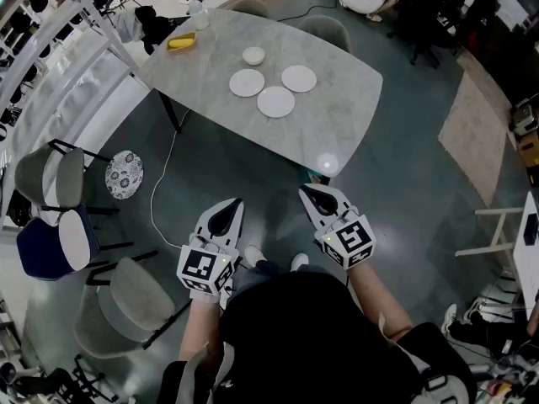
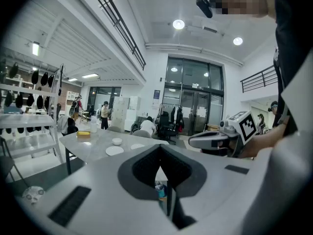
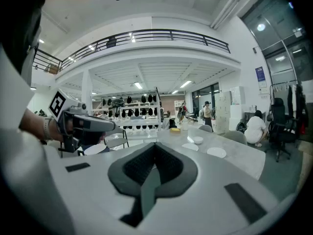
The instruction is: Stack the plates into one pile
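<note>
Three white plates lie apart on the grey marble table point(image 1: 337, 124): one at the left point(image 1: 247, 82), one at the right point(image 1: 299, 78), one nearer me point(image 1: 276, 102). A small white bowl point(image 1: 253, 55) sits behind them. My left gripper point(image 1: 226, 213) and right gripper point(image 1: 313, 196) are side by side over the floor, well short of the table, both shut and empty. In the left gripper view a plate point(image 2: 114, 151) and the bowl point(image 2: 117, 141) show far ahead. In the right gripper view a plate point(image 3: 216, 152) shows at the right.
A yellow item point(image 1: 181, 43) and a bottle point(image 1: 200, 13) stand at the table's far left end. Chairs point(image 1: 50, 175) point(image 1: 126, 305) stand at my left, and a patterned disc point(image 1: 124, 173) and a cable lie on the floor. A rug point(image 1: 472, 133) lies at the right.
</note>
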`<state>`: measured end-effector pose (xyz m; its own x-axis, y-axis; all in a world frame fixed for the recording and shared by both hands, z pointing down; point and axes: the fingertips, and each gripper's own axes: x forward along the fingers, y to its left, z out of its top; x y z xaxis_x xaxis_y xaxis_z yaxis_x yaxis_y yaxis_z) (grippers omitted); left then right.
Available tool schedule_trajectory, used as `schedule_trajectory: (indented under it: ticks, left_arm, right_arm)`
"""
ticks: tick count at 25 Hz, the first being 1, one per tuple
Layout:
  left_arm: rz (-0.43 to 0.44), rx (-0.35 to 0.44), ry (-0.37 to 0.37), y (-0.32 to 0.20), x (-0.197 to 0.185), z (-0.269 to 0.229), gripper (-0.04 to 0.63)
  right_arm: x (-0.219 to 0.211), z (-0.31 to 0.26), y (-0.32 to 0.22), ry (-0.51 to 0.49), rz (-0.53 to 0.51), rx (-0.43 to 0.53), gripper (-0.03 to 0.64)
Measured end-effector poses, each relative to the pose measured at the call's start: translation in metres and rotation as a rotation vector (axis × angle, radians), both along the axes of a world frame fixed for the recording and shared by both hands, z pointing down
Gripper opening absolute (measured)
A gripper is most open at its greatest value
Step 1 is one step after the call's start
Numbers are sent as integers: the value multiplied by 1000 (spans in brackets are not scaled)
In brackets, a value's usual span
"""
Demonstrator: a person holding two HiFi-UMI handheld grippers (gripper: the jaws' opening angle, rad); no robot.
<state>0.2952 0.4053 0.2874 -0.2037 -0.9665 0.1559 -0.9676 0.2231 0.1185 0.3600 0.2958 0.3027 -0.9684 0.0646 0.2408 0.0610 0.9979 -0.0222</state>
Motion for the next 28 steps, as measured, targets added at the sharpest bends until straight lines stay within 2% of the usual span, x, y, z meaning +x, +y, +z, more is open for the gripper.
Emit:
schedule_trajectory:
  ticks: [9, 16, 22, 28]
  left_arm:
    - [-17, 21, 40, 37, -42, 6, 8]
    - [-32, 23, 12, 60, -87, 12, 8]
    - [-51, 16, 20, 57, -121, 22, 8]
    - [-64, -5, 33, 23, -160, 30, 8]
  right_arm:
    - [-39, 9, 36, 53, -6, 18, 17]
    - [-77, 7, 52, 26, 23, -21, 18]
    - [-108, 12, 40, 40, 66, -24, 18]
    - [-141, 23, -4, 70, 106, -35, 18]
